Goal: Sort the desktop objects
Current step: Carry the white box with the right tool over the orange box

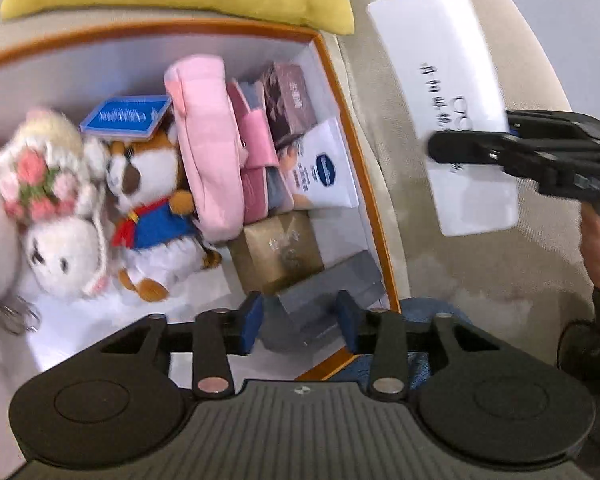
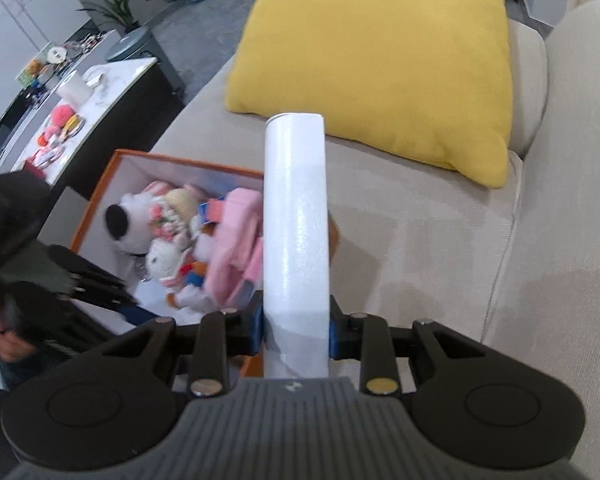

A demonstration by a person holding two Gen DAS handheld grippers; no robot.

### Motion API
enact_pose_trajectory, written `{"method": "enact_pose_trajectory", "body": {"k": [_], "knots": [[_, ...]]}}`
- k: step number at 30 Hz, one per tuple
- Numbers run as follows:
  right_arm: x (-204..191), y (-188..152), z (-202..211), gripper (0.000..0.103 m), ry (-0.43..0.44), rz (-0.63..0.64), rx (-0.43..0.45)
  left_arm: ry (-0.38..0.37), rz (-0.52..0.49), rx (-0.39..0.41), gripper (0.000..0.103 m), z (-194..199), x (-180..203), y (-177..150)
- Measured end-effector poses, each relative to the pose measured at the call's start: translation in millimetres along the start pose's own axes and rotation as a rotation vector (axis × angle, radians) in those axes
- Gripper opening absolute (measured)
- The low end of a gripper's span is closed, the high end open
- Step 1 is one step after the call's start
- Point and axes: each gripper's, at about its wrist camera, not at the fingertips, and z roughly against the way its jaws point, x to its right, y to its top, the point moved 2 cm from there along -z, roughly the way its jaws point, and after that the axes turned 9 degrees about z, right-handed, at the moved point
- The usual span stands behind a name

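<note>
Right tool I see clamped on the white box, while my left tool hangs open over the orange bin.

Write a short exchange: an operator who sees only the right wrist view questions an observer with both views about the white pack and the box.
Operator: Is the pack's broad face plain?
Observer: No, the white pack bears black printing there.
Operator: What does the pack hide from me in the box?
Observer: A white pouch with a blue oval logo, against the wall of the orange-rimmed box.
</note>
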Motion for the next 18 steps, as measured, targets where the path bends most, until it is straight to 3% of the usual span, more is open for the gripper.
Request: {"method": "enact_pose_trajectory", "body": {"k": [7,10,13,18], "knots": [[-27,-7,0,0.031,-0.006,0.033,-0.034,0.018,-0.015,0.057,0.042,-1,5,-11],[-37,-8,-4,0.031,-0.007,0.045,-0.055,0.063,-0.036,0.029,0.031,-6,11,-17],[-47,-8,-7,0.031,-0.009,0.065,-0.069,0.103,-0.019,0.031,0.027,-19,7,-20],[-58,-10,-11,0.031,-0.009,0.092,-0.092,0.077,0.015,0.054,0.028,-23,-1,-19]]}}
